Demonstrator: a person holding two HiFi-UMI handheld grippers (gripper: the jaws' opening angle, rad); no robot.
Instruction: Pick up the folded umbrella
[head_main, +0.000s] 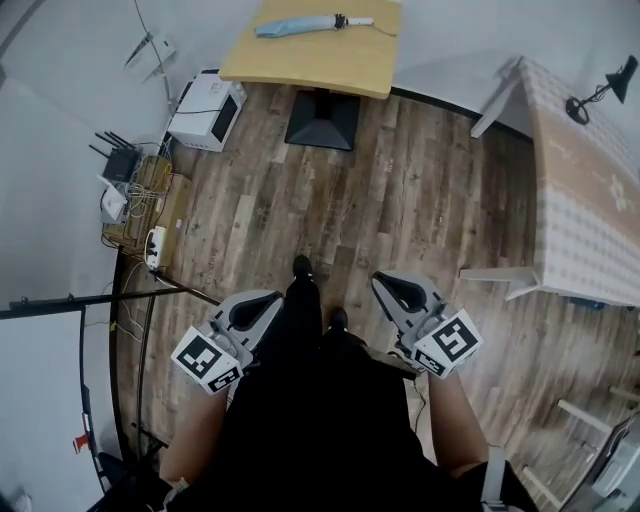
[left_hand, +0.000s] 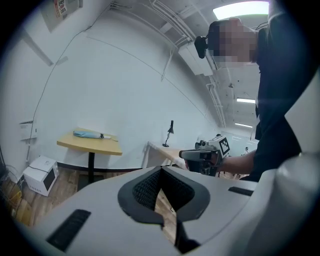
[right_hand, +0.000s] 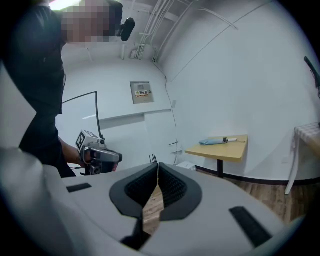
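Right tongs (right_hand: 158, 166) closed, empty; only head view shows shoes (head_main: 301, 267).

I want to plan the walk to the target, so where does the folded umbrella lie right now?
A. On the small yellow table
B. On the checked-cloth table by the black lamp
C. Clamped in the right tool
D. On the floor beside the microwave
A: the folded umbrella lies flat on top of the small yellow table at the far wall, as both gripper views also show.
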